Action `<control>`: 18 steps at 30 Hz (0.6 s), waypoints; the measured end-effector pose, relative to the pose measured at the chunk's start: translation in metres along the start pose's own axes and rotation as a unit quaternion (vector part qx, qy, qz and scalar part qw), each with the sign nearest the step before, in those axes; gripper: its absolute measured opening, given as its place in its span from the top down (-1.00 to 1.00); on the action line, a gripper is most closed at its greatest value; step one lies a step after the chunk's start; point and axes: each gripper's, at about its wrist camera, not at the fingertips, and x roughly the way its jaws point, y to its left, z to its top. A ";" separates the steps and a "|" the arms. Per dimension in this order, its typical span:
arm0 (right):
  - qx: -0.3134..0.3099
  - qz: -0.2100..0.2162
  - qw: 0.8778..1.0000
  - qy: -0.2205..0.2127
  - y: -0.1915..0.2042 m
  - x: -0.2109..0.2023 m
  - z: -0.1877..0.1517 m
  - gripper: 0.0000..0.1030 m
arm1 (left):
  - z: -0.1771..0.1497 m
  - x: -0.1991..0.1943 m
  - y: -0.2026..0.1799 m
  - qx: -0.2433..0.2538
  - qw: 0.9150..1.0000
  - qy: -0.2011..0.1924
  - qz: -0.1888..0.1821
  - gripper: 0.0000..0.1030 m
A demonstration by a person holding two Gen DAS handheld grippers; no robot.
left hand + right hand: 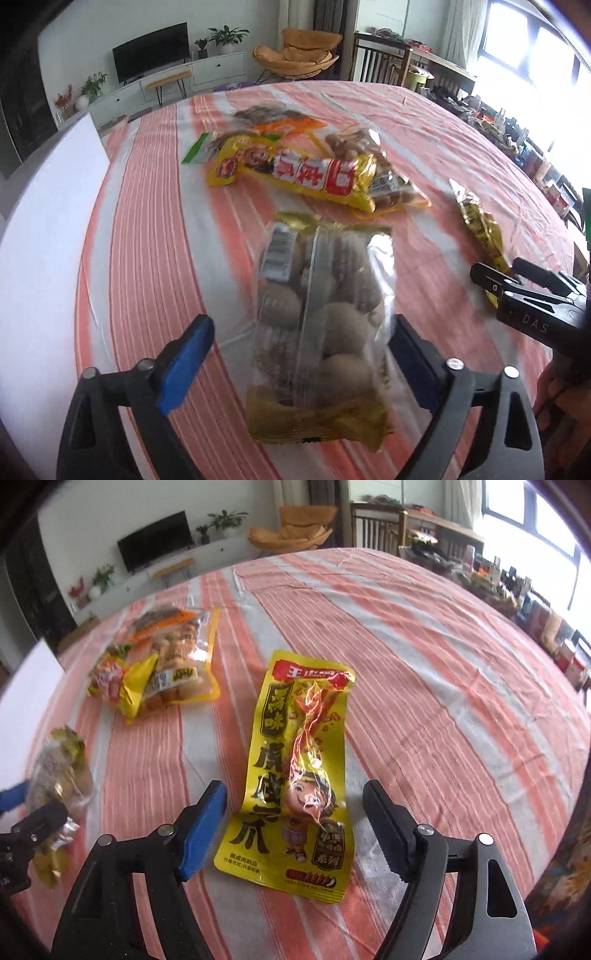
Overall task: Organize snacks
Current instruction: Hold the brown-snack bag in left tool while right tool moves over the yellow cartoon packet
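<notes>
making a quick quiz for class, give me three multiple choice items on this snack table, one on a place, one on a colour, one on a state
1. Where does the clear bag of round snacks lie?
A. between the left gripper's fingers
B. on the snack pile
C. on the orange chair

2. What colour is the packet in front of the right gripper?
A. green
B. yellow
C. blue

3. How do the right gripper's jaws stand?
A. clamped on the packet
B. shut on nothing
C. open, packet between them

Key: 1 A, the bag lies on the striped cloth inside the fingers; 2 B, its wrapper is yellow with dark characters; 3 C, both pads stand clear of its edges.
</notes>
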 end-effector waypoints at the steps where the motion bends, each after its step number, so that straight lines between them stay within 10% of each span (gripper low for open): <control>1: -0.014 -0.016 1.000 0.005 0.006 0.003 -0.001 -0.69 | -0.003 0.004 0.002 -0.006 1.000 0.006 0.000 -0.87; 18: -0.007 -0.024 1.000 0.000 0.001 -0.001 -0.006 -0.82 | -0.016 0.016 0.000 0.014 0.999 -0.021 0.028 -1.00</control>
